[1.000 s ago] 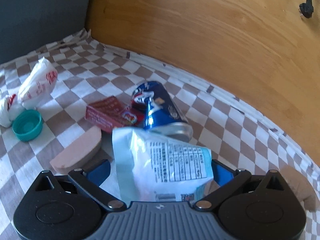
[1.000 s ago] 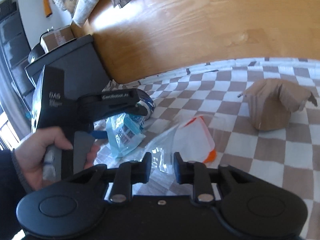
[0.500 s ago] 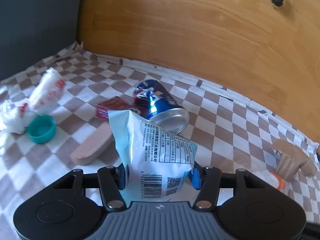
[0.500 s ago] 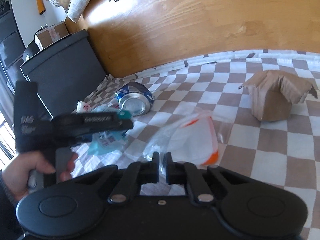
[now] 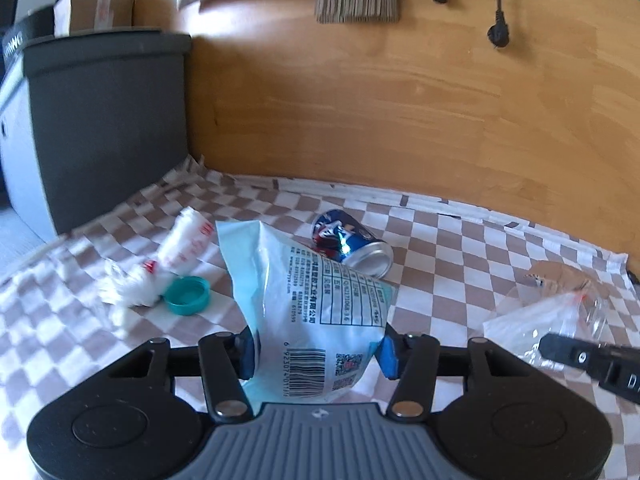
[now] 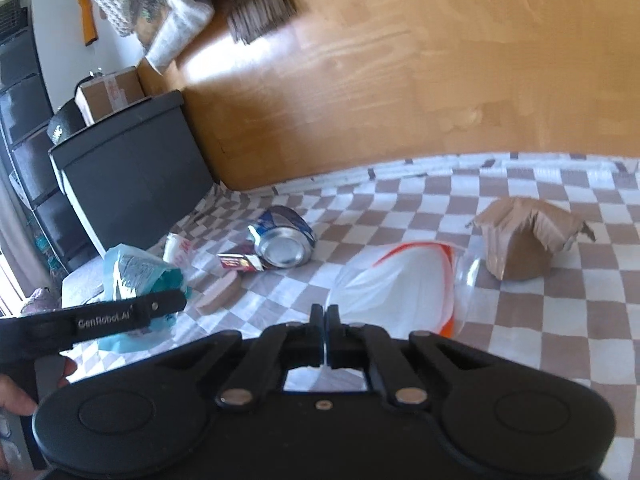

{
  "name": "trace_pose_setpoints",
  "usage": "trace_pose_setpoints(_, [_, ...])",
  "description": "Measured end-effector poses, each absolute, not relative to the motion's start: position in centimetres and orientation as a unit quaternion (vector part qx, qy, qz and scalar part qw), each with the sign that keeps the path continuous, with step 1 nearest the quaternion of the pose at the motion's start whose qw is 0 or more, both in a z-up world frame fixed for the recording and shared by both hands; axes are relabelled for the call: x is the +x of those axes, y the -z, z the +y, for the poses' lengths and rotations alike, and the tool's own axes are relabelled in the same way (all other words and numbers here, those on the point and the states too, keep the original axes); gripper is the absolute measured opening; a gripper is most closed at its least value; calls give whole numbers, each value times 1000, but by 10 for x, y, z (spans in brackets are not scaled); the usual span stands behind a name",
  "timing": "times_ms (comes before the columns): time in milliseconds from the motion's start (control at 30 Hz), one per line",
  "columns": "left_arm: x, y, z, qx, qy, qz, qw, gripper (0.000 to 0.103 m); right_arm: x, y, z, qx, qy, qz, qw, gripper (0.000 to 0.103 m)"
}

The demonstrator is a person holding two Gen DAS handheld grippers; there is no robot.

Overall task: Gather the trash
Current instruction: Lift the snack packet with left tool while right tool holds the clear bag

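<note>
My left gripper (image 5: 318, 350) is shut on a light blue snack wrapper (image 5: 312, 304) with a barcode and holds it above the checkered cloth (image 5: 460, 248). The wrapper also shows in the right wrist view (image 6: 136, 276). My right gripper (image 6: 325, 320) is shut on the edge of a clear plastic bag with an orange strip (image 6: 400, 284), also in the left wrist view (image 5: 544, 320). On the cloth lie a blue can (image 5: 352, 242), a red packet (image 6: 238, 261), a teal cap (image 5: 187, 295), white wrappers (image 5: 160, 264) and a pink oval piece (image 6: 220, 294).
A crumpled brown paper bag (image 6: 524, 240) stands at the right on the cloth. A dark grey bin (image 5: 108, 120) with a cardboard box (image 5: 94, 10) on it stands at the left. The wooden floor (image 5: 400, 112) lies beyond the cloth.
My left gripper closed on the blue wrapper and lifted it up and back from the cloth. My right gripper closed on the clear bag's edge and both views rose.
</note>
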State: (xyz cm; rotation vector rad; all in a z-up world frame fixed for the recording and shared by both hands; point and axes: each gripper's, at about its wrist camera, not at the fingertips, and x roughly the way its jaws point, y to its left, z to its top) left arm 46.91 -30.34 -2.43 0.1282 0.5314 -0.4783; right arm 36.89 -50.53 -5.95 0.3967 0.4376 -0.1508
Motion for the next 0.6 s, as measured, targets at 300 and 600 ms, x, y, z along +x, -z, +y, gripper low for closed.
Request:
trace_pose_setpoints(300, [428,-4,-273,67,222,232,945,55,348,28,-467,154,57,184,969,1])
trace_pose_setpoints(600, [407,-16,-245,67,200,220,952,55,338,16,-437,136,45,176,974,1])
